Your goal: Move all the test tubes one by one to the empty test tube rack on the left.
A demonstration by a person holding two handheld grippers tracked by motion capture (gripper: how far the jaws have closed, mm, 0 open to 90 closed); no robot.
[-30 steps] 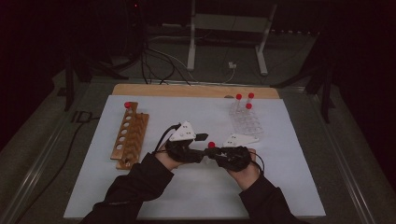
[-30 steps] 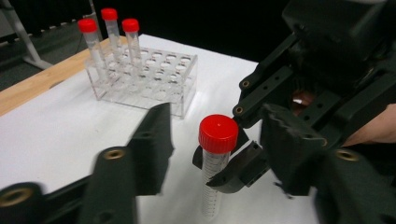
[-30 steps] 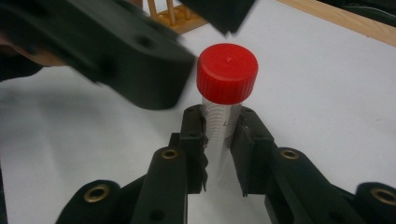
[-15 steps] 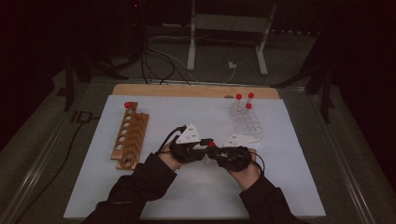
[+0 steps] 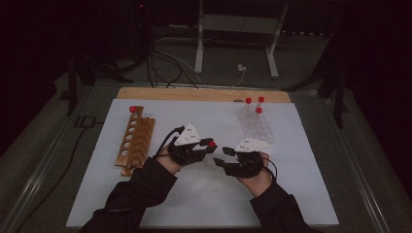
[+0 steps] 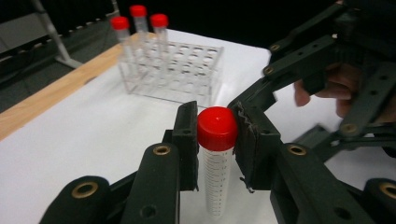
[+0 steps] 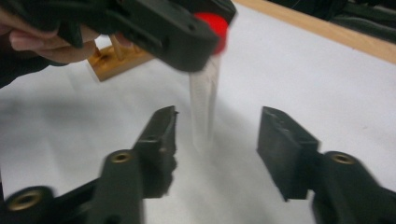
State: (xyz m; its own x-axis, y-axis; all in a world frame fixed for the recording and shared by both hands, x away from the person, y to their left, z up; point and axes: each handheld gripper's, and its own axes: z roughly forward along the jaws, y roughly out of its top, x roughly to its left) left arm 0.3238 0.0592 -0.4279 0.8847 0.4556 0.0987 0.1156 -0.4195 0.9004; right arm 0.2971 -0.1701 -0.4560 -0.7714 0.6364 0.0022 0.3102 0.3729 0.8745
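Red-capped tube (image 6: 217, 140) clamped in L gripper (image 6: 215, 140); R gripper (image 7: 217, 135) just opened

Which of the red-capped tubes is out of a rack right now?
The tube clamped just under its cap in the left claw, held upright above the mat. Three others stand in the clear rack, one in the wooden rack.

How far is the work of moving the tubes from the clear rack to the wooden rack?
Done: one red-capped tube stands in the wooden rack. In hand: the left gripper clamps a second tube; the right gripper, jaws just opened, has released it. Left: three tubes wait in the clear rack.
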